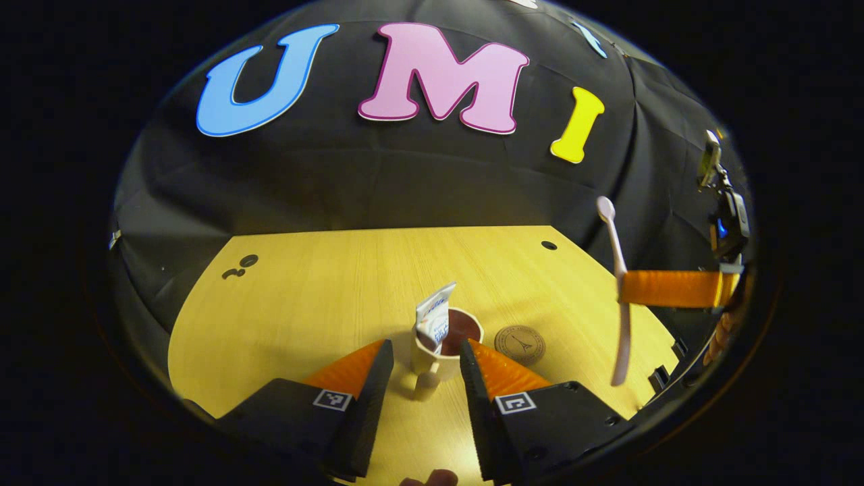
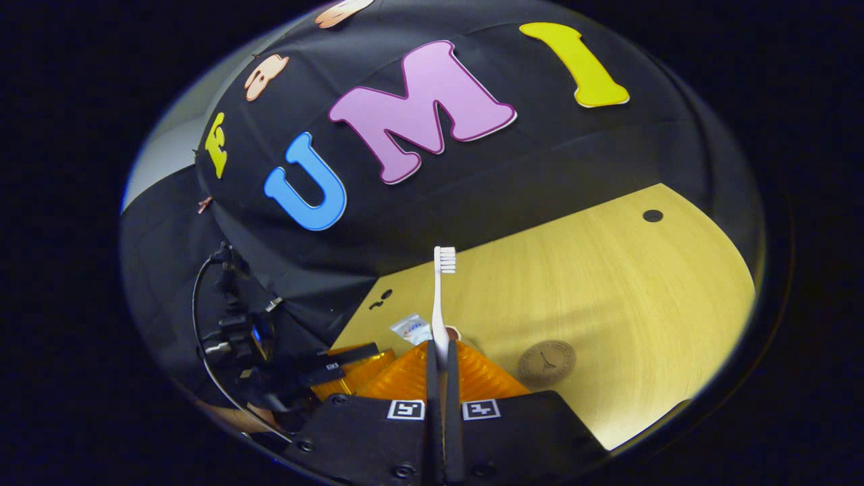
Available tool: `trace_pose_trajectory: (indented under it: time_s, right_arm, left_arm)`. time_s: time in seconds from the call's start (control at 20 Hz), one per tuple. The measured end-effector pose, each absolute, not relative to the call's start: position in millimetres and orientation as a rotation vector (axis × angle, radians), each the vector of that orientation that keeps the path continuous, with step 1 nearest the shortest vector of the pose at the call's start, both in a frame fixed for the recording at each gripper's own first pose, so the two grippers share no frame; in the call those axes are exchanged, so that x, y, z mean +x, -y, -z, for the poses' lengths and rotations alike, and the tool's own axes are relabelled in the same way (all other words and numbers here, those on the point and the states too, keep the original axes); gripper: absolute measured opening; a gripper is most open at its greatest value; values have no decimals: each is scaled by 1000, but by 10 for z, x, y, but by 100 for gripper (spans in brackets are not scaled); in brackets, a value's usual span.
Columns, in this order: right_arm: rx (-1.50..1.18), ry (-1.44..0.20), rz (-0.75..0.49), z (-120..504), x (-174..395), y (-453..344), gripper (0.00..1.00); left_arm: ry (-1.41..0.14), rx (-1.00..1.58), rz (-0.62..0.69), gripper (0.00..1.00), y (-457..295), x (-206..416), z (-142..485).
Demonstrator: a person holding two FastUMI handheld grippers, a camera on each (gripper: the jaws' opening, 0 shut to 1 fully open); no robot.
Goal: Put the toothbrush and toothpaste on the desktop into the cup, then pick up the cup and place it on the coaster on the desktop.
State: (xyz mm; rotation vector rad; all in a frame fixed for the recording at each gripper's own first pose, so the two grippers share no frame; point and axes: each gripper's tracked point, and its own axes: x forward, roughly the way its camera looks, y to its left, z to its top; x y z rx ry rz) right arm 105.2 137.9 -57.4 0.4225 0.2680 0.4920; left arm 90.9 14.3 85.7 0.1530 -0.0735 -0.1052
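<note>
Already the right gripper (image 2: 439,368) clamps the light, stiff toothbrush (image 2: 441,297) mid-handle; the left gripper (image 1: 426,364) stands wide around the cup (image 1: 442,344) holding the toothpaste (image 1: 434,316).

The cream cup (image 1: 432,351) with a dark brown inside stands upright on the yellow wooden bench (image 1: 324,290), its handle turned toward the camera. A white toothpaste tube (image 1: 435,317) with blue print leans in the cup, its crimped end sticking up above the rim. Just right of the cup lies a round brown coaster (image 1: 520,345), flat and bare. The pale toothbrush (image 1: 619,297) is held upright in the air, well right of the cup, bristles (image 2: 445,260) up.
</note>
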Motion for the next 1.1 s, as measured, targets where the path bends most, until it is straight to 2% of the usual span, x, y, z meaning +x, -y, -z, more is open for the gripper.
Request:
trace_pose_trajectory:
  time_s: [0.05, 0.1, 0.15, 0.55, 1.1]
  right_arm:
    - [420, -254, -508, 521, 1116, -1437, 6]
    - [419, -242, -525, 474, 1170, -1499, 6]
    - [422, -232, -543, 433, 1233, -1554, 6]
    - [437, -188, -628, 381, 1874, -1848, 6]
    - [422, -224, -677, 931, 2365, -2184, 5]
  left_arm:
    - [64, 144, 103, 63, -157, 821, -805]
    - [52, 130, 100, 72, -166, 717, -749]
    - [38, 114, 99, 63, -157, 669, -692]
    - [-33, -17, 25, 63, -195, 257, -337]
    - [-76, -122, -152, 63, -329, -12, -19]
